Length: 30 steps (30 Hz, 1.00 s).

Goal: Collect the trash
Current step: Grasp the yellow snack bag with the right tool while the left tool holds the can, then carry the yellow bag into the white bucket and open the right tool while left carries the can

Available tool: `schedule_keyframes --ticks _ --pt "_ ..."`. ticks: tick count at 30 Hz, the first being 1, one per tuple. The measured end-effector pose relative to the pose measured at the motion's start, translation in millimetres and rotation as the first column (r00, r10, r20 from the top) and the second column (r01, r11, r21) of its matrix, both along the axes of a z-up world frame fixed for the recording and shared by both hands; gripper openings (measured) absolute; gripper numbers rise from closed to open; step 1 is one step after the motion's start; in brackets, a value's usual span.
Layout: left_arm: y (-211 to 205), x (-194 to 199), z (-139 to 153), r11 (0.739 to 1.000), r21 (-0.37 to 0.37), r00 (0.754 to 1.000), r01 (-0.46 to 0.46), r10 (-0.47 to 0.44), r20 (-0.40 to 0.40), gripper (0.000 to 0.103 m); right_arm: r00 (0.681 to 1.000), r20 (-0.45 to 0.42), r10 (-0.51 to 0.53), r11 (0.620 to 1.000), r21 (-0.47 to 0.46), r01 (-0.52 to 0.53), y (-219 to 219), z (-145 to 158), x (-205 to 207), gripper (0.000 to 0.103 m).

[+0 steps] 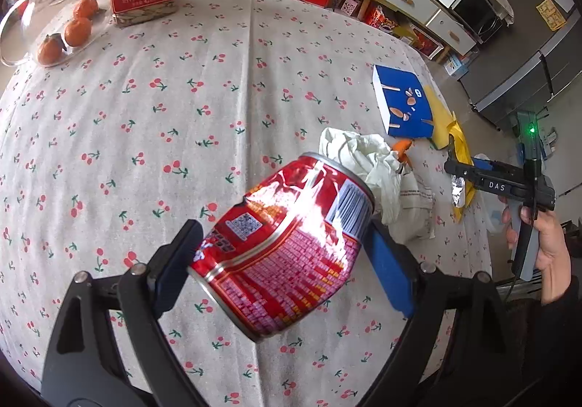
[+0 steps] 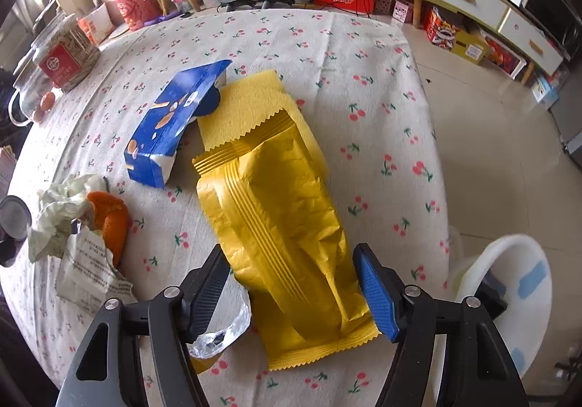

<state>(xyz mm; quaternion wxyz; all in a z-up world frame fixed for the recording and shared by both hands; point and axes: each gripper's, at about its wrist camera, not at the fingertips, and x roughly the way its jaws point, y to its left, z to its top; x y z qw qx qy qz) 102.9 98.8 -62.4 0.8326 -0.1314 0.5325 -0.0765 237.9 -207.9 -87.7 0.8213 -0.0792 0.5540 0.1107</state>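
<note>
item: table clear-up, trash pick in progress.

left tool (image 1: 283,254): clenched on a dented red can (image 1: 287,243), gripped across its side and lifted clear of the table (image 1: 145,115).

right tool (image 2: 291,290): jaws straddle the near end of a yellow wrapper (image 2: 276,225) lying flat on the table; the blue pad sits at the wrapper's edge, the black pad just off it, so not yet gripping.

other trash on the table: blue box (image 2: 171,126), crumpled tissue (image 2: 62,210) with orange peel (image 2: 112,221), printed paper (image 2: 87,276), a scrap of foil (image 2: 225,330) beside the wrapper.

white bin (image 2: 509,283): off the table edge, right of the right tool.

step: second piece being taken. next move likely calls for closing on the thin wrapper low enough to catch it, then carrying both to the bin.
</note>
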Motion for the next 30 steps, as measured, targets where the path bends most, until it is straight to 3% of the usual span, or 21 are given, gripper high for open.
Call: schedule_keyframes --ticks 9,20,30 --pt "-16.4 -4.7 10.8 1.000 -0.011 0.999 0.007 -0.007 0.052 0.089 0.997 0.012 -0.076 0.989 0.132 0.074 -14.8 22.1 -37.6 0.067" --pt "-58.7 0.7 19.7 0.998 -0.015 0.994 0.060 -0.058 0.087 0.089 0.979 0.066 -0.191 0.964 0.201 0.174 -66.9 47.7 -80.8 0.067" --pt "-131.1 10.8 30.3 0.983 0.008 0.975 0.183 -0.183 0.124 0.089 0.910 0.032 -0.414 0.885 0.248 0.394 -169.2 44.5 -101.9 0.067"
